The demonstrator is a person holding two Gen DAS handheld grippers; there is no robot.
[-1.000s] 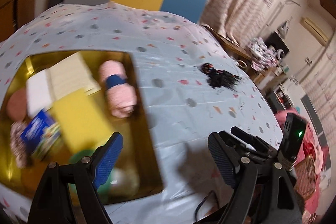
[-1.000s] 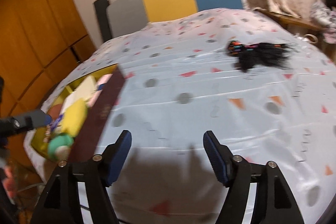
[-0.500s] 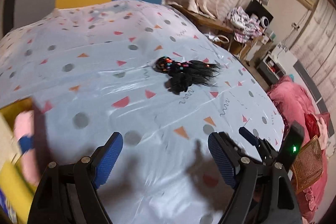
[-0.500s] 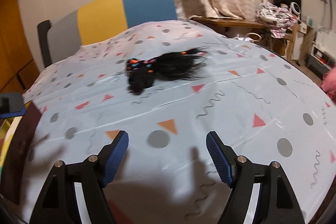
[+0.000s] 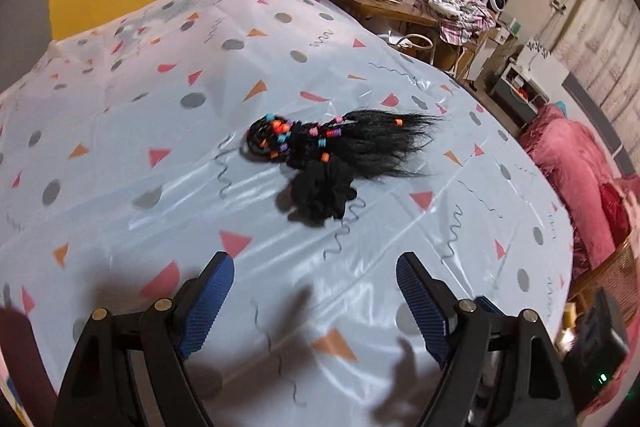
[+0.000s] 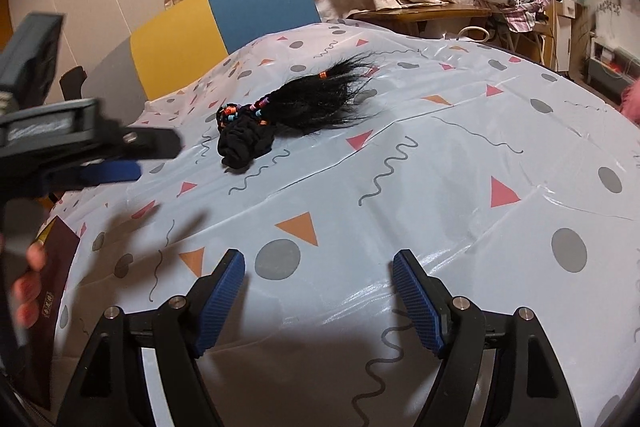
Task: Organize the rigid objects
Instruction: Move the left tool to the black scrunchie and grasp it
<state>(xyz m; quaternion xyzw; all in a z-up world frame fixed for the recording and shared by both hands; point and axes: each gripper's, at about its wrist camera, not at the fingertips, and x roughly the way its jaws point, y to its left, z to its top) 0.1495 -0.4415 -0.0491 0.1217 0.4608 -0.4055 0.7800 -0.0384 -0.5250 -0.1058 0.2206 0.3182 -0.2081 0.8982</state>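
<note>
A scrunchie lies on the table, touching the hairpiece behind it; a chair stands beyond the table.

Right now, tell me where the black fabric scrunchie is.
The black fabric scrunchie lies mid-table on the patterned tablecloth, touching the beaded black hairpiece, ahead of both open grippers.

I count two grippers, the left gripper and the right gripper, each with two blue-padded fingers. On the tablecloth I see one black hairpiece with coloured beads, and one black scrunchie touching it. Behind the tablecloth stands one chair.
</note>
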